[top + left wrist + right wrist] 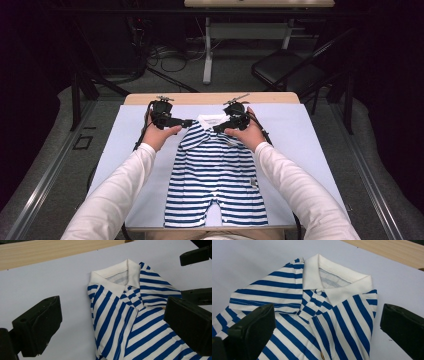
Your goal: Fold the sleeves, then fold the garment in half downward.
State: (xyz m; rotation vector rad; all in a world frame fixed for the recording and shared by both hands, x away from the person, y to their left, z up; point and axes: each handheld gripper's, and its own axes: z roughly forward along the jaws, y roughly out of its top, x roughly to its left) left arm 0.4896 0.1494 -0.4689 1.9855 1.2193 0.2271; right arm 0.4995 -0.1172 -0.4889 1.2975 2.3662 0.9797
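High view — both tools, left [189, 121] and right [217, 128], gape wide over the striped romper [215, 175], label [254, 183] unreadable.

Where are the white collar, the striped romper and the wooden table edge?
white collar [359, 286]: right gripper view, its folded flap.
striped romper [215, 175]: high view, mid chest.
wooden table edge [50, 251]: left gripper view, bare wood strip.

high view: above, looking forward-down, far | tool views: close, angled down | shared: striped romper [215, 170] collar [117, 273]
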